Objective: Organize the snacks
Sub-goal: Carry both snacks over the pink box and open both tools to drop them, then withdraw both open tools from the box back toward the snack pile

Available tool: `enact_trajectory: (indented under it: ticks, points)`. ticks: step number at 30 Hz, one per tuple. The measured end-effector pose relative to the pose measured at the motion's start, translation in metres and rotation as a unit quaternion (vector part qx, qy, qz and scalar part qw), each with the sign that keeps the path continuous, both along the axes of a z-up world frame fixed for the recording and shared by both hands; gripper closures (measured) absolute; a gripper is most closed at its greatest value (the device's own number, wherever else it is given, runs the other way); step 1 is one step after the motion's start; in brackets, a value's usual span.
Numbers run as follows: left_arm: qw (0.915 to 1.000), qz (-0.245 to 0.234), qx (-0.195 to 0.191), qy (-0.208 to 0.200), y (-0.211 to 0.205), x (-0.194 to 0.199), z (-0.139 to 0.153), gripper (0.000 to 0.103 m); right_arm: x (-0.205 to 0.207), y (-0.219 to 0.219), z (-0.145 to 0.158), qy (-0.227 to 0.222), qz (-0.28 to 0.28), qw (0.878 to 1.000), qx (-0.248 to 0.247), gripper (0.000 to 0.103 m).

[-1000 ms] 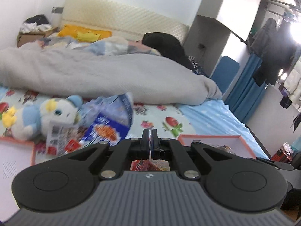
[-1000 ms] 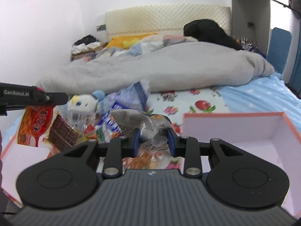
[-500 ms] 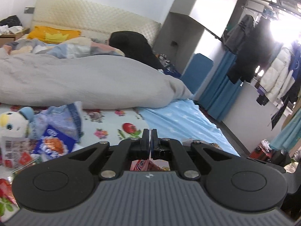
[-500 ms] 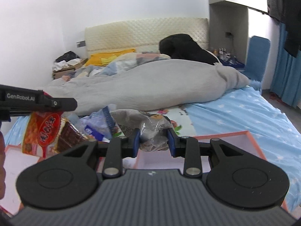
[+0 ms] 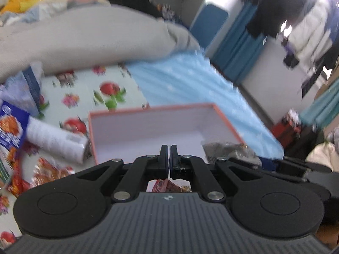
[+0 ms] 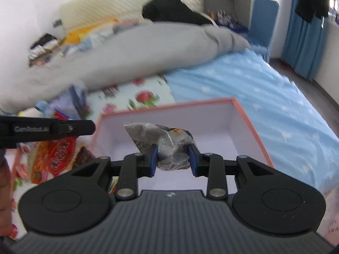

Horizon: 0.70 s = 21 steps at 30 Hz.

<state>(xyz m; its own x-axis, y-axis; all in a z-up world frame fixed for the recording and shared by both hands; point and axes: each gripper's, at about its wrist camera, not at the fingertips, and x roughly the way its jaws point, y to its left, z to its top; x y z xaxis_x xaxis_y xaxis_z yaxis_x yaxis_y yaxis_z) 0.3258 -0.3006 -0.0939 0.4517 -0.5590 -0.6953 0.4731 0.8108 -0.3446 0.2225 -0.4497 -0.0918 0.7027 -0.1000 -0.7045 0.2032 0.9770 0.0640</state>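
Left wrist view first: at the far left a heap of loose snack packets (image 5: 31,139) lies on the fruit-print sheet (image 5: 106,93) of the bed, a white-wrapped roll (image 5: 57,141) resting against the left wall of the orange-rimmed box (image 5: 152,108). The left tongs (image 5: 168,158) are pinched tight, and a red-and-yellow packet (image 5: 167,186) shows just below the fingers; whether it is truly clamped there I cannot tell for sure, though it hangs as if held.

Right wrist view: the right tongs (image 6: 173,158) grip a crumpled grey-and-clear snack bag (image 6: 161,141), hovering above the white floor of the same box (image 6: 250,124), which looks bare inside.

Judged from this, the step in hand is carrying snacks over to the box. Next, the right tongs should lower the bag toward the box floor and release it, then the left packet should follow beside it, inside the rim.
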Motion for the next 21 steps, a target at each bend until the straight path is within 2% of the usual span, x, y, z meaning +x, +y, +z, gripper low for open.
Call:
enact_trajectory:
  ticks: [4, 7, 15, 17, 19, 21]
  points:
    - [0.9991, -0.013, 0.028, 0.03, -0.014, 0.002, -0.024, 0.101, -0.001, -0.016, -0.023, 0.041, -0.014, 0.999, 0.003, 0.069]
    - [0.9977, -0.018, 0.032, 0.057, -0.017, 0.004, -0.037, 0.101, -0.002, -0.021, -0.039, 0.066, -0.015, 0.998, 0.009, 0.069]
    - [0.9968, -0.029, 0.043, 0.061, -0.021, 0.006, -0.042, 0.1, -0.006, -0.02, -0.047, 0.075, -0.006, 0.997, 0.012, 0.068]
    - [0.9962, -0.03, 0.04, 0.071, -0.02, 0.009, -0.04, 0.089, -0.009, -0.023, -0.043, 0.066, -0.008, 0.998, 0.021, 0.067]
    - [0.996, -0.021, 0.033, 0.08, -0.015, 0.012, -0.037, 0.054, -0.01, -0.026, -0.039, 0.056, -0.014, 0.998, 0.021, 0.063]
    - [0.9971, -0.016, 0.032, 0.067, -0.011, 0.009, -0.031, 0.04, -0.013, -0.027, -0.035, 0.045, -0.021, 0.999, 0.016, 0.044]
